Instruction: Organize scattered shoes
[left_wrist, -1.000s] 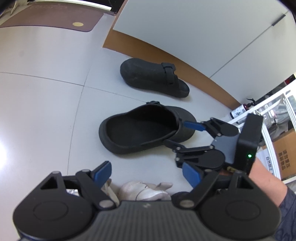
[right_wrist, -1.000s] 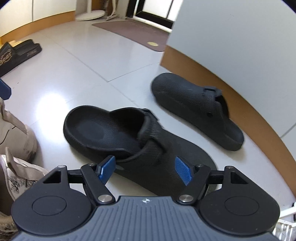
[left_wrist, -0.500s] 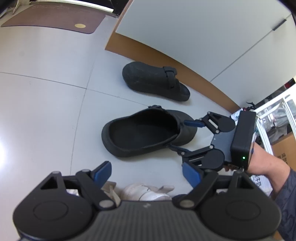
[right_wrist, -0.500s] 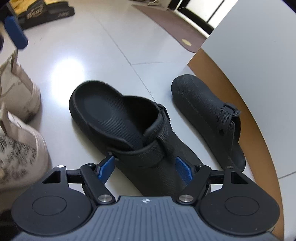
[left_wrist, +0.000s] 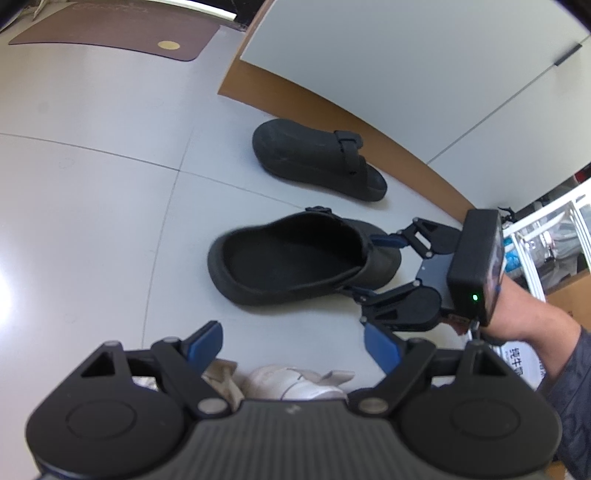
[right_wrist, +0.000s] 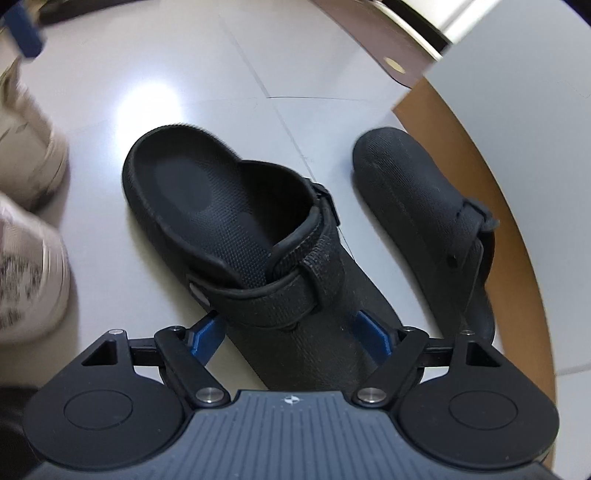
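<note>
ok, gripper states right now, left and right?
Left gripper: open, nothing between its fingers.
Right gripper: open, straddling the near clog's toe, not clamped.

Near black clog (right_wrist: 236, 221) sits upright on the pale tiled floor, open heel end facing away in the right wrist view, strap folded forward over the textured upper, footbed dark and dimpled. Second black clog (right_wrist: 424, 206) lies just beside it, close along the brown baseboard, and it's tipped on its side. Pale beige sneakers (right_wrist: 29, 236) sit at the left edge, blurred, apart from the clogs
</note>
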